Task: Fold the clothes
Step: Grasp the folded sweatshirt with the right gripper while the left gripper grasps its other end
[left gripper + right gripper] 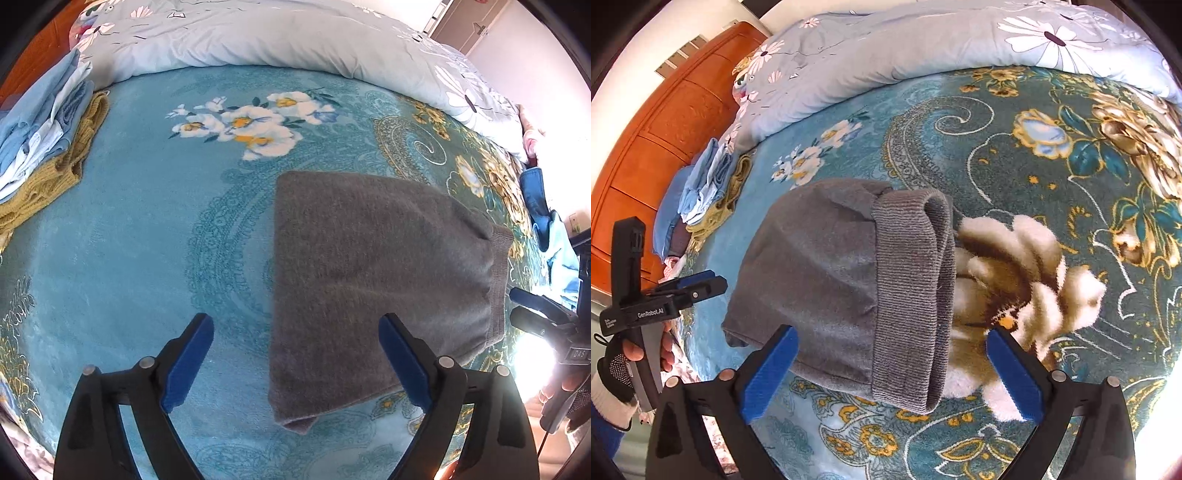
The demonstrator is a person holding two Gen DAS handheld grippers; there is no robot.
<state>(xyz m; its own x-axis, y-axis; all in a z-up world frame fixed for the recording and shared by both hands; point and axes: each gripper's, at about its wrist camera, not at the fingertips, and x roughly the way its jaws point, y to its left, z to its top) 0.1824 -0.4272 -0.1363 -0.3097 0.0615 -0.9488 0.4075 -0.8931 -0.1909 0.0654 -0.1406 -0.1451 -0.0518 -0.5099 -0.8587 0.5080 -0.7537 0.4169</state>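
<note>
Both grippers (295,363) (892,373) spread wide, grasping nothing, poised over grey sweater (373,280) lying folded compact on teal blanket (140,229); judged either awaiting another fold or finished, so keep ribbed hem (912,295) squared.

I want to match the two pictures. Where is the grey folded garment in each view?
Left wrist view: the grey garment lies right of centre, its ribbed hem toward the right edge.
Right wrist view: the grey garment lies at centre, its ribbed hem on its right side.
Shared landmark: the pile of blue and mustard clothes, at the left in both.
</note>
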